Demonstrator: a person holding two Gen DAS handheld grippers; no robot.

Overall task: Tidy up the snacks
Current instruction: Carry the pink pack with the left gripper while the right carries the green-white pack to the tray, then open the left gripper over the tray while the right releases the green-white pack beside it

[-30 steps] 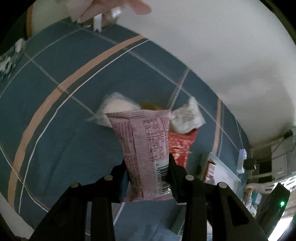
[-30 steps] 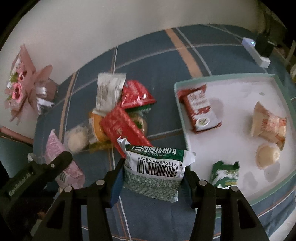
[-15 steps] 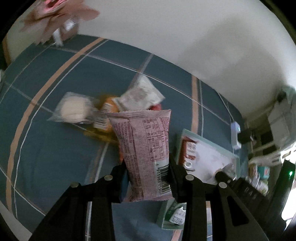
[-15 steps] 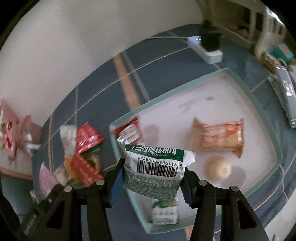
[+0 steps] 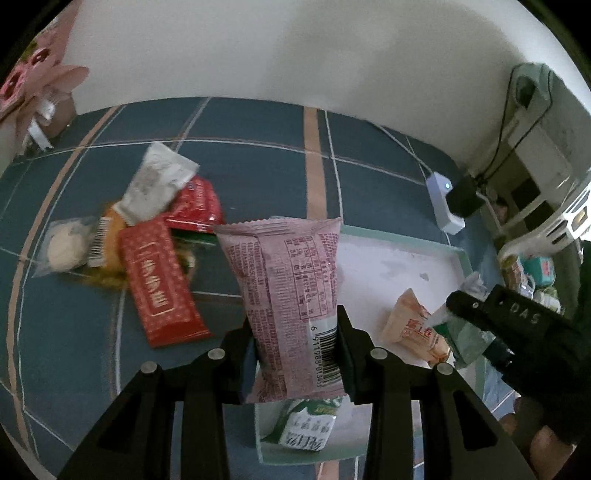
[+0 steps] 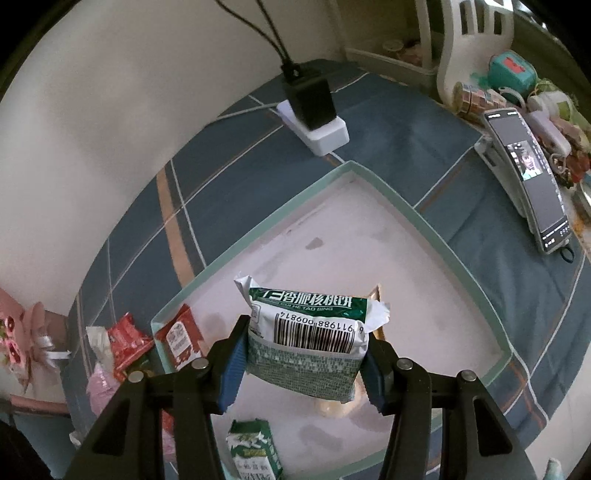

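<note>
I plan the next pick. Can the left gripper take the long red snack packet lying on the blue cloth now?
Probably not yet: the left gripper is shut on the pink snack packet. The long red snack packet lies uncovered on top of the pile, so nothing else blocks it.

A lived-in home room: ahead of the tongs a blue checked cloth with orange stripes (image 6: 399, 147) covers a surface against a plain white wall (image 5: 295, 48). Beyond lies a white power strip with a black charger (image 6: 314, 107). To the right are a propped black smartphone (image 6: 528, 177), toys and a white plastic chair (image 6: 476, 33); far left, a pink paper flower bouquet (image 5: 33, 77).
</note>
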